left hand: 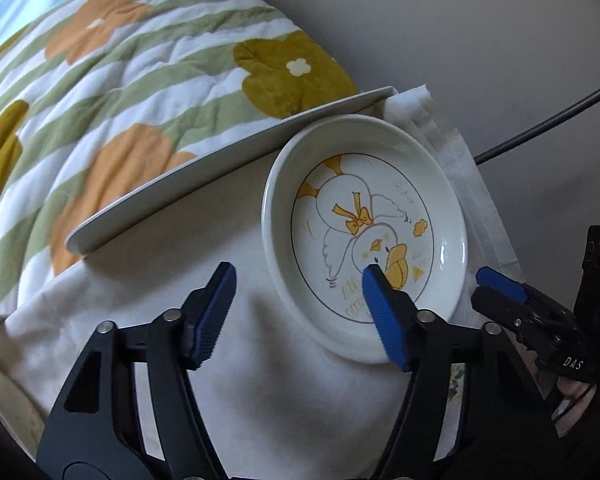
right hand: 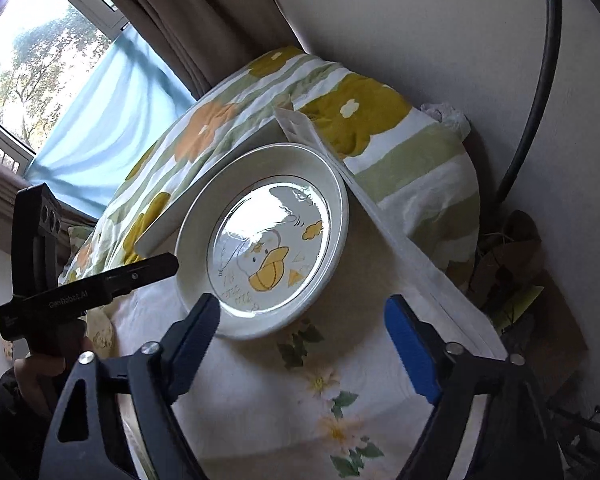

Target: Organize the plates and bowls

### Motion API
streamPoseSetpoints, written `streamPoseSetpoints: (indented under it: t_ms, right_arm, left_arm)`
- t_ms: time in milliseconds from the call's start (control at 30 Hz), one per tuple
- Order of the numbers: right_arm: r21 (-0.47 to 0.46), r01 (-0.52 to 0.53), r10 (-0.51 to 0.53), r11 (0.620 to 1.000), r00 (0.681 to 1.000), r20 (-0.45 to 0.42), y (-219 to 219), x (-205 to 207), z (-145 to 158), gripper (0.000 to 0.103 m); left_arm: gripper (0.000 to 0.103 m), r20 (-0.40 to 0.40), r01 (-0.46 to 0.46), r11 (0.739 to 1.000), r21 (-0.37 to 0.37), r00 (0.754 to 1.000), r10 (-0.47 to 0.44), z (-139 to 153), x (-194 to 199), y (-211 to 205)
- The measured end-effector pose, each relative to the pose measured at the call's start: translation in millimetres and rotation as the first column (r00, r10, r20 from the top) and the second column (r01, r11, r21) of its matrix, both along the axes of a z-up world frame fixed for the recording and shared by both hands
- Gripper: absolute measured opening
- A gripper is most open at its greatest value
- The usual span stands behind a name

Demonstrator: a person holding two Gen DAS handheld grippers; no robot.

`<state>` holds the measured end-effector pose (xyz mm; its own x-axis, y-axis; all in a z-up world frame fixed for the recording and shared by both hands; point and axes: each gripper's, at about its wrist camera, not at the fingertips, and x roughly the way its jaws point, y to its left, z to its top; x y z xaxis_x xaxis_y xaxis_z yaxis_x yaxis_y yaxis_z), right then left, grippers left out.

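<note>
A white shallow bowl with a yellow duck drawing [left hand: 364, 232] lies on a white cloth; it also shows in the right wrist view [right hand: 268, 236]. A long white rectangular plate [left hand: 228, 172] lies just behind it, partly on the quilt, and shows as a thin slab in the right wrist view [right hand: 160, 236]. My left gripper [left hand: 298, 312] is open, its right finger over the bowl's near rim, its left finger on the cloth side. My right gripper [right hand: 308, 344] is open and empty, just short of the bowl. It shows at the right edge of the left wrist view [left hand: 496, 284].
A quilt with green stripes and orange and olive flowers [left hand: 120, 92] covers the bed behind the dishes. A folded white tissue [left hand: 452, 148] lies under the bowl's far side. A black cable [right hand: 540, 80] runs along the grey wall. Clutter sits on the floor at right [right hand: 516, 264].
</note>
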<state>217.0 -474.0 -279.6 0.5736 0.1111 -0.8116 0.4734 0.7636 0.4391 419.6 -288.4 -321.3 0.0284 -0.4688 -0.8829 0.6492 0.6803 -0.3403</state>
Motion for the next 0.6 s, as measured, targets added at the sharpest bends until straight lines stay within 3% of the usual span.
streamPoseSetpoints:
  t_ms: [100, 167, 267, 333, 467, 600]
  right_arm:
    - [0.002, 0.017, -0.017, 1.0, 1.0, -0.011, -6, 11, -8, 0.056]
    - [-0.001, 0.028, -0.028, 1.0, 0.999, -0.021, -9, 15, -13, 0.05]
    - [0.004, 0.036, -0.036, 0.999, 0.999, -0.028, -13, 23, -19, 0.034]
    - [-0.007, 0.044, -0.044, 0.999, 0.999, -0.031, -13, 26, -20, 0.032]
    - [-0.026, 0.04, -0.042, 0.999, 0.998, -0.043, -14, 30, -23, 0.016]
    - [-0.023, 0.032, -0.033, 0.999, 0.998, -0.045, -17, 33, -24, 0.015]
  left_arm:
    - [0.047, -0.013, 0.023, 1.0, 0.016, 1.0, -0.023, -9, 9, -12]
    - [0.033, -0.014, 0.035, 0.999, 0.031, 0.999, -0.035, -13, 12, -17]
    - [0.02, 0.013, 0.043, 0.998, 0.047, 0.999, -0.043, -13, 15, -20]
    - [0.019, 0.025, 0.041, 0.998, 0.055, 0.999, -0.042, -13, 16, -21]
    - [0.018, 0.049, 0.043, 0.997, 0.064, 0.998, -0.046, -13, 16, -22]
    - [0.018, 0.07, 0.04, 0.997, 0.072, 0.997, -0.045, -12, 14, -23]
